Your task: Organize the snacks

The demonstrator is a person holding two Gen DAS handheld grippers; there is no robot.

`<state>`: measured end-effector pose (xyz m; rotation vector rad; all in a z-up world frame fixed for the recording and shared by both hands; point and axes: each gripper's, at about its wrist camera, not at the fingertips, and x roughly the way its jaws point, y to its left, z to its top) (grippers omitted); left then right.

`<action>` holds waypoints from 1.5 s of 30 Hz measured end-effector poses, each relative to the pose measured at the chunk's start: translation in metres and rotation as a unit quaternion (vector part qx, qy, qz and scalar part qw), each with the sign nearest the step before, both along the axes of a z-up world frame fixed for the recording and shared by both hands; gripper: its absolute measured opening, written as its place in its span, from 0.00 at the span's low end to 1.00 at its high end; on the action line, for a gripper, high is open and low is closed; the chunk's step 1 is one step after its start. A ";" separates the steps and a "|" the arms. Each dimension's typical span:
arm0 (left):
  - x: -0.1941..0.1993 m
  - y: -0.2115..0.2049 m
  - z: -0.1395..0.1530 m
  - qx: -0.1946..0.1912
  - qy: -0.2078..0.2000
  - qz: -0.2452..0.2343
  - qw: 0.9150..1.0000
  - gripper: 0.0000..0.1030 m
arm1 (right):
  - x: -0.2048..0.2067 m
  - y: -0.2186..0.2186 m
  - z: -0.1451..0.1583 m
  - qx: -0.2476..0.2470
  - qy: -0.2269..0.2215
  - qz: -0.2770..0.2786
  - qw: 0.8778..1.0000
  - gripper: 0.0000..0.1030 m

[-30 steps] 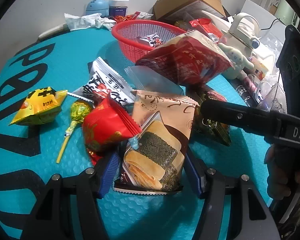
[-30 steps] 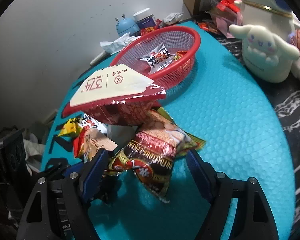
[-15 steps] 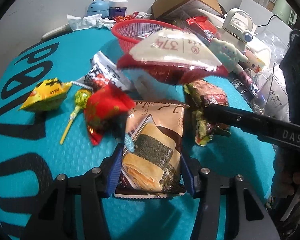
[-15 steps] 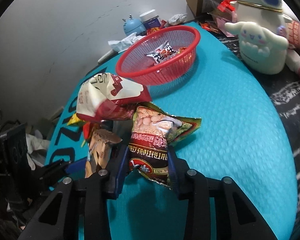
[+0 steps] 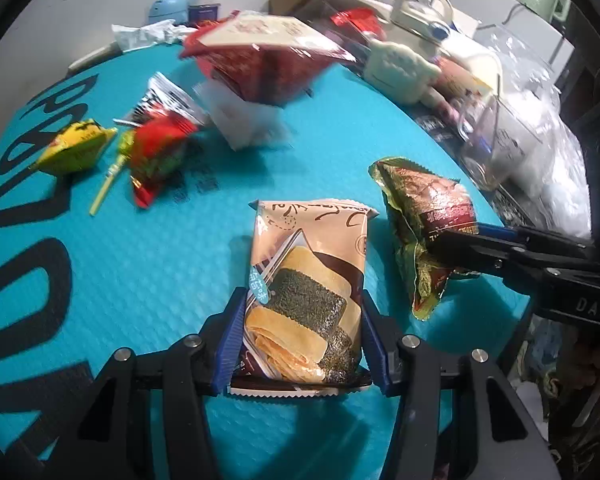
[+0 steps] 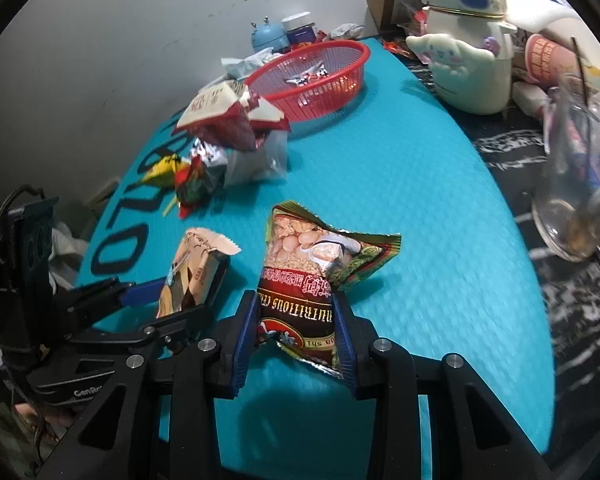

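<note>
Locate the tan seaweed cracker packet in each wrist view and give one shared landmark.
Left wrist: seaweed cracker packet bottom centre, clamped in the left gripper.
Right wrist: same packet lower left, seen edge-on.
Shared landmark: the green-and-maroon cereal packet, held by the right gripper.

Home: cluttered table (image 6: pixel 420 184), cartoon kettle (image 6: pixel 466 68)

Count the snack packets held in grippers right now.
2. The left gripper holds the seaweed cracker packet; the right gripper holds the cereal packet. The other snacks lie in a pile and in the red basket.
</note>
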<state>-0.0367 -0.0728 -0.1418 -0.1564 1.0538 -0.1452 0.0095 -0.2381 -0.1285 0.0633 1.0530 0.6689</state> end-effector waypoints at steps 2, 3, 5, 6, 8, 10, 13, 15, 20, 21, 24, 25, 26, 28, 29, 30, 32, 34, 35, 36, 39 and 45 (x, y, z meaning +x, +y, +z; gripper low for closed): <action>-0.004 -0.005 0.001 0.003 0.000 -0.003 1.000 0.50 | -0.007 -0.005 0.001 -0.009 -0.002 0.004 1.000 0.35; -0.006 -0.006 0.001 0.004 -0.001 -0.004 1.000 0.50 | -0.009 -0.006 0.001 -0.012 -0.002 0.005 1.000 0.35; -0.007 -0.008 0.002 0.005 0.000 -0.004 1.000 0.50 | -0.013 -0.010 0.001 -0.016 -0.002 0.006 1.000 0.36; -0.007 -0.008 0.001 0.005 0.001 -0.004 1.000 0.50 | -0.014 -0.011 0.002 -0.017 -0.003 0.006 1.000 0.37; -0.007 -0.007 0.000 0.006 0.001 -0.002 1.000 0.50 | -0.014 -0.012 0.003 -0.017 -0.008 0.001 1.000 0.41; -0.005 -0.007 0.000 0.011 0.000 0.001 1.000 0.50 | -0.012 -0.010 0.003 -0.019 -0.010 -0.003 1.000 0.57; -0.001 -0.007 -0.001 0.017 0.002 0.005 1.000 0.50 | -0.007 -0.006 0.004 -0.026 -0.020 -0.012 0.999 0.65; 0.003 -0.006 -0.003 0.014 0.006 0.006 1.000 0.51 | -0.003 -0.003 0.003 -0.029 -0.021 -0.011 0.999 0.69; 0.011 -0.008 -0.006 0.025 0.004 0.004 1.000 0.51 | 0.005 0.006 -0.005 -0.042 -0.012 0.000 0.999 0.70; 0.012 -0.009 -0.007 0.030 0.004 0.002 1.000 0.51 | 0.006 0.007 -0.006 -0.044 -0.010 0.004 0.999 0.70; 0.014 -0.011 -0.007 0.042 0.002 0.001 0.999 0.51 | 0.007 0.010 -0.012 -0.053 -0.007 0.010 0.999 0.70; 0.015 -0.013 -0.007 0.049 0.002 0.000 0.999 0.52 | 0.007 0.010 -0.013 -0.056 -0.007 0.010 0.998 0.70; 0.016 -0.014 -0.007 0.054 0.002 -0.001 0.999 0.52 | 0.007 0.010 -0.014 -0.057 -0.007 0.010 0.998 0.70; 0.019 -0.018 -0.008 0.069 0.001 -0.003 0.998 0.52 | 0.007 0.010 -0.016 -0.061 -0.005 0.009 0.998 0.70; 0.020 -0.020 -0.008 0.073 0.001 -0.003 0.997 0.53 | 0.006 0.010 -0.018 -0.064 -0.007 0.009 0.998 0.70; 0.021 -0.021 -0.008 0.079 0.000 -0.004 0.997 0.53 | 0.005 0.010 -0.018 -0.066 -0.008 0.009 0.998 0.70; 0.022 -0.023 -0.009 0.083 -0.002 -0.003 0.997 0.54 | 0.003 0.011 -0.019 -0.071 -0.016 0.009 0.997 0.70; 0.024 -0.022 -0.009 0.080 -0.003 -0.001 0.997 0.55 | 0.001 0.011 -0.019 -0.072 -0.020 0.009 0.997 0.70; 0.024 -0.021 -0.009 0.080 -0.003 0.000 0.997 0.55 | 0.001 0.011 -0.019 -0.072 -0.021 0.009 0.997 0.70; 0.024 -0.022 -0.009 0.081 -0.004 0.001 0.997 0.55 | 0.000 0.011 -0.020 -0.073 -0.023 0.010 0.997 0.70; 0.024 -0.022 -0.009 0.082 -0.009 0.002 0.997 0.55 | 0.000 0.012 -0.020 -0.070 -0.024 0.018 0.997 0.60; 0.022 -0.021 -0.009 0.083 -0.014 0.006 0.996 0.49 | -0.003 0.015 -0.017 -0.064 -0.032 0.025 0.997 0.48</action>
